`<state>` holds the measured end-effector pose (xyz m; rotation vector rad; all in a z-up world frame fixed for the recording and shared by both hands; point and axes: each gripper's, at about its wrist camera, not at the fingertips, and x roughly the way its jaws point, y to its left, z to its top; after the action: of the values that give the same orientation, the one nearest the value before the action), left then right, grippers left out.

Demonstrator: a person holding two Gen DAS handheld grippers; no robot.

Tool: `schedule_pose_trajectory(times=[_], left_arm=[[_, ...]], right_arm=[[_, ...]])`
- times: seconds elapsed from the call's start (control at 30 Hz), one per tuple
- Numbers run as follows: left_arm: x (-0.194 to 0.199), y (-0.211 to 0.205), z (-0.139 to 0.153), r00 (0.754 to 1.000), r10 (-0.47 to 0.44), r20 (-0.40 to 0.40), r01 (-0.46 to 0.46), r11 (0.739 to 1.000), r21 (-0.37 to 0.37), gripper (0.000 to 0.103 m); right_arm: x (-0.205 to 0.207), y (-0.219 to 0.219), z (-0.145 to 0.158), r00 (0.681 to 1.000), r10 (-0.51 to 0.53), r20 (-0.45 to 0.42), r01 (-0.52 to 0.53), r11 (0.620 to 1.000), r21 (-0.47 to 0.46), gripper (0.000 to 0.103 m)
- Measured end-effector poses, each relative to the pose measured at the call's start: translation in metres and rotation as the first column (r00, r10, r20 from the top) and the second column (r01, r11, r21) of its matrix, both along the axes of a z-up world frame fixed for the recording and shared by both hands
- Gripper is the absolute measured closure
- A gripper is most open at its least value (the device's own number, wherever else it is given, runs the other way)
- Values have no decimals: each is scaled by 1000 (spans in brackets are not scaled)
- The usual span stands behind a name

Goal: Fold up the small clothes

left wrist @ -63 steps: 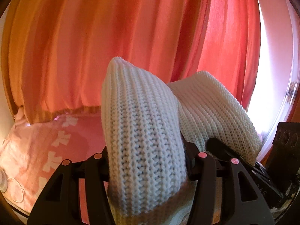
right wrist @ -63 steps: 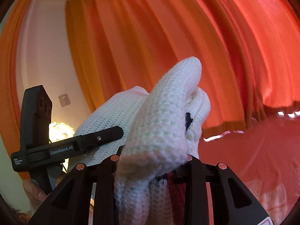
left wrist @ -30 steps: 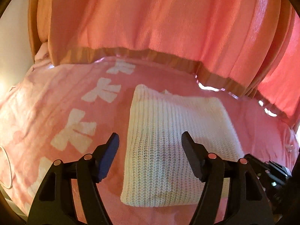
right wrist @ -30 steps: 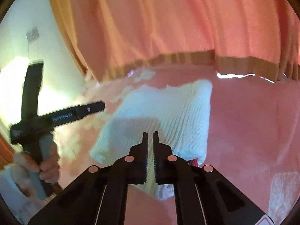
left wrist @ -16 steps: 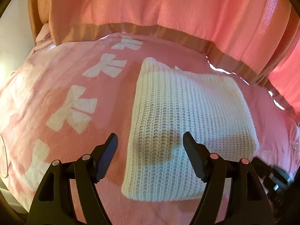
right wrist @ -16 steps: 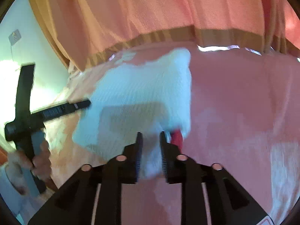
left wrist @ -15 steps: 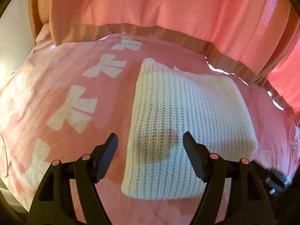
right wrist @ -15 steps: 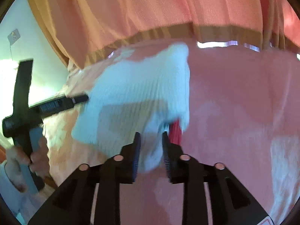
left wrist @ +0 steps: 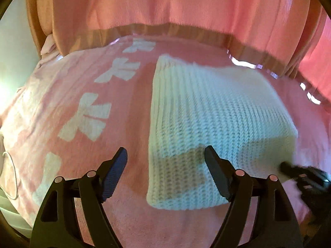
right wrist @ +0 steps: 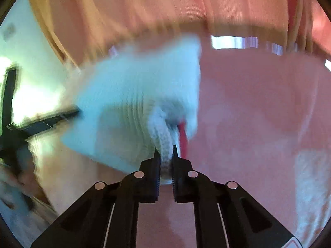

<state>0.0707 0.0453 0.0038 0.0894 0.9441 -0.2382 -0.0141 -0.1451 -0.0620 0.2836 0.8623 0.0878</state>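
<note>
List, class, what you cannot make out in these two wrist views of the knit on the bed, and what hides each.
- Red item, right wrist view: mostly hidden under the knit; motion blur hides what it is.
- Knit's near right corner, left wrist view: covered by the blurred right gripper.
- Cable, left wrist view: cut off by the edge.

sweater on bedspread | curtain behind | cable left edge

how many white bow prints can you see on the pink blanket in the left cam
4. All left of the folded white knit garment on the pink blanket: far, next, middle, nearest, partly behind the left gripper. More may be hidden.
</note>
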Motion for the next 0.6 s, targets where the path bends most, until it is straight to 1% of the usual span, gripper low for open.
schedule_pose_trajectory(times=[0.03, 0.1, 0.17, 0.2, 0.23, 0.27, 0.3, 0.37, 0.4, 0.43, 0.47, 0.5, 0.53, 0.57, 0.6], left_arm=[[0, -1, -3, 1000, -3, -8, 3, 1000, 7, 28], [-4, -1, -5, 1000, -4, -2, 4, 1000, 22, 28], [-8, -2, -2, 1000, -10, 22, 9, 999, 34, 29], [-11, -2, 1, 999, -11, 40, 10, 999, 36, 29], [-14, -1, 3, 998, -10, 54, 9, 999, 32, 28], [-15, -2, 3, 998, -10, 54, 9, 1000, 28, 28], [-15, -3, 3, 999, -10, 46, 9, 1000, 24, 28], [-15, -5, -1, 1000, -6, 28, 6, 1000, 22, 28], [-15, -7, -4, 1000, -7, 23, 7, 1000, 28, 28], [-14, -11, -7, 1000, -13, 18, 12, 999, 43, 28], [-15, -14, -9, 1000, -19, 20, 18, 998, 57, 28], [-15, -16, -11, 999, -22, 25, 20, 997, 73, 28], [-16, -17, -11, 999, -22, 28, 20, 997, 77, 28], [-17, -18, -10, 999, -20, 34, 17, 997, 78, 28], [-18, -17, -8, 999, -17, 38, 14, 997, 76, 28]], right_arm=[[-1, -2, 1, 1000, -14, 15, 13, 1000, 27, 92], [-8, -5, 14, 999, -38, 34, 36, 998, 56, 91], [-23, -5, 35, 994, -50, 98, 43, 996, 72, 91], [-31, 0, 48, 990, -48, 136, 43, 998, 43, 91], [-38, 8, 60, 984, -35, 177, 37, 999, -7, 91], [-41, 15, 67, 981, -16, 196, 25, 999, -46, 91], [-42, 19, 68, 981, -5, 195, 18, 998, -65, 91], [-34, 20, 57, 988, 2, 157, 11, 996, -85, 91], [-24, 18, 46, 993, -2, 116, 12, 996, -92, 91], [-14, 10, 28, 998, -24, 54, 29, 995, -93, 91], [-9, 1, 13, 999, -38, 16, 39, 997, -64, 91], [-7, -3, 9, 999, -41, 14, 41, 999, -25, 90], [-9, -11, 9, 998, -63, 15, 62, 997, 41, 90], [-12, -14, 16, 997, -72, 24, 70, 995, 65, 90], [-16, -13, 23, 996, -73, 43, 71, 996, 51, 90]])
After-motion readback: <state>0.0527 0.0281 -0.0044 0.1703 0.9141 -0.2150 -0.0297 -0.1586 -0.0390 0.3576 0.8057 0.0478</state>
